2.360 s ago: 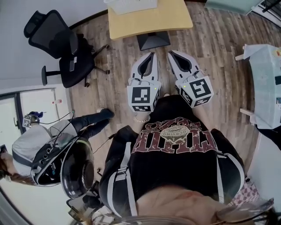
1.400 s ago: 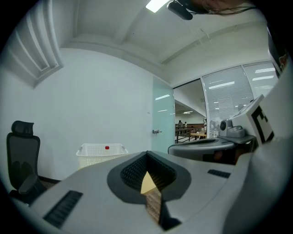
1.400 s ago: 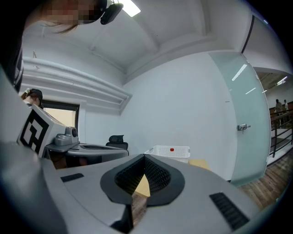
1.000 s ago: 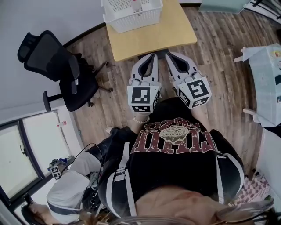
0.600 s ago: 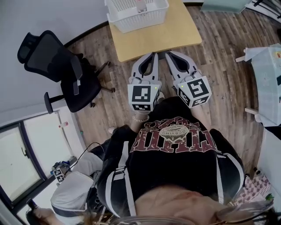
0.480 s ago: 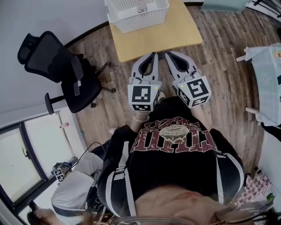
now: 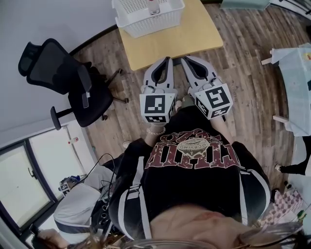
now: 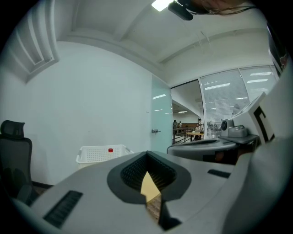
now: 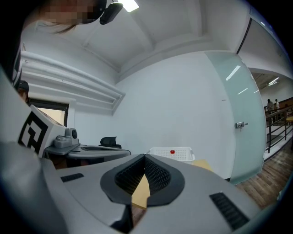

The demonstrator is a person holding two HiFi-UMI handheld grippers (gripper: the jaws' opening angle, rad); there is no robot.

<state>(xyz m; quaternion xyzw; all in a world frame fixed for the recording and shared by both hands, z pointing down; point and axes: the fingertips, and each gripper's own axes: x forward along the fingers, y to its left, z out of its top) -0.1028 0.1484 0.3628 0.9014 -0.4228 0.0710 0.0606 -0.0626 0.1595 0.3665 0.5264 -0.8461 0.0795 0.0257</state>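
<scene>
We held the left gripper (image 7: 167, 59) and right gripper (image 7: 184, 58) side by side over the desk's (image 7: 194, 36) near edge, both jaws clenched on nothing. The white basket (image 7: 150, 26) sat well beyond them. Closed jaws pushed forward could, we judged, only shove it and topple the red-capped bottle (image 7: 154, 7) inside.

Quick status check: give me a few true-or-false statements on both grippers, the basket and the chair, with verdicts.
1. The left gripper and the right gripper are both shut, with nothing between their jaws. True.
2. The white basket sits on the floor. False: it sits on the wooden table.
3. A red-capped bottle is inside the basket. True.
4. The black office chair is on the person's right. False: it is on the left.
</scene>
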